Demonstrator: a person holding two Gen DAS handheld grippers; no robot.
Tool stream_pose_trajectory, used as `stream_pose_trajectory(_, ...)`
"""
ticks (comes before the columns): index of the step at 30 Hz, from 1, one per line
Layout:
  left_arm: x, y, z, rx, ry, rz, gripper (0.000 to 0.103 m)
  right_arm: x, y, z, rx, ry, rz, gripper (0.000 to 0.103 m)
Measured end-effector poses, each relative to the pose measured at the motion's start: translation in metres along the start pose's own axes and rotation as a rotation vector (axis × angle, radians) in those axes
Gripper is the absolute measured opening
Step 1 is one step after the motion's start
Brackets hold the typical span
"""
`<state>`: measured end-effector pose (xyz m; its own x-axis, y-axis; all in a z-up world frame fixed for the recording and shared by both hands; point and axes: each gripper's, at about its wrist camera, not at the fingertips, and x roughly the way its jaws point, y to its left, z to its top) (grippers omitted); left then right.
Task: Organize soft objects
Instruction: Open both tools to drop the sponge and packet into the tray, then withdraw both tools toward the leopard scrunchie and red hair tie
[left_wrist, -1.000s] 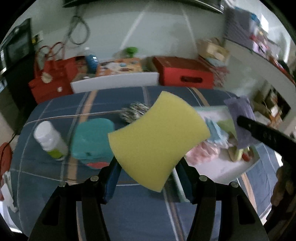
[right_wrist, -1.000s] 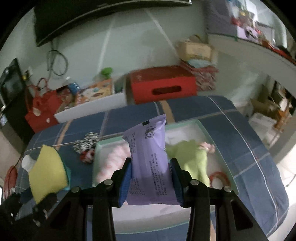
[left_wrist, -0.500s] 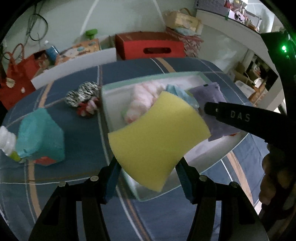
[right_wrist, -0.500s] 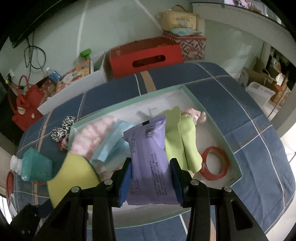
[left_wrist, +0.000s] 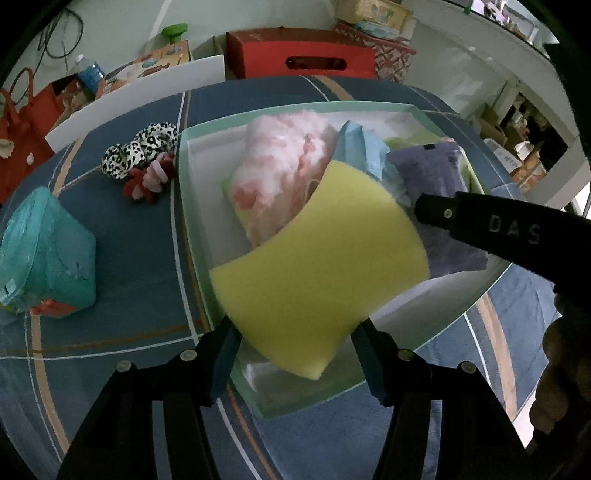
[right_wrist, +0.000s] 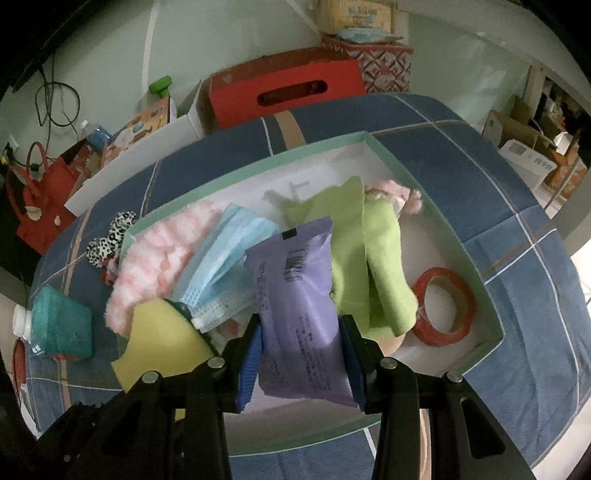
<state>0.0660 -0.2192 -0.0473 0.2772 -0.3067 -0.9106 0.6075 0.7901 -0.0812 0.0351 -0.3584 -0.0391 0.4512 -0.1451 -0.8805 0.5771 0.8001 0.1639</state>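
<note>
Left hand-held gripper pinches yellow foam sponge, light, squashy; right hand-held gripper clamps soft purple plastic tissue pack, slippery. Both over mint-rimmed shallow box ahead.

Dim, cool indoor light throughout; brighter daylight spilling in far right. Heavy fisheye bending, black vignetted corners, slight softness on near foreground.

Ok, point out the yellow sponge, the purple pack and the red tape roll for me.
yellow sponge (left_wrist: 317, 258), left wrist view, middle of its broad face.
purple pack (right_wrist: 299, 295), right wrist view, centre of its printed front.
red tape roll (right_wrist: 461, 295), right wrist view, right side of the ring.
</note>
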Motion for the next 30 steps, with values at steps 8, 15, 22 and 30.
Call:
stream_pose_trajectory(8,-0.005,0.001,-0.002,0.006,-0.001,-0.010,0.061,-0.004,0.001,0.000,-0.004,-0.005,0.001,0.044)
stream_pose_trajectory(15,-0.013,-0.001,-0.005,0.021,-0.009,-0.006,0.063,-0.012,0.003,0.002,-0.008,-0.022,-0.004,0.057)
stream_pose_trajectory(22,-0.024,0.001,-0.007,0.031,-0.024,-0.020,0.075,-0.027,0.005,0.006,-0.014,-0.066,-0.005,0.057)
stream_pose_trajectory(30,-0.039,0.004,-0.007,0.022,-0.052,-0.036,0.076,-0.034,0.008,0.007,-0.020,-0.092,-0.011,0.057)
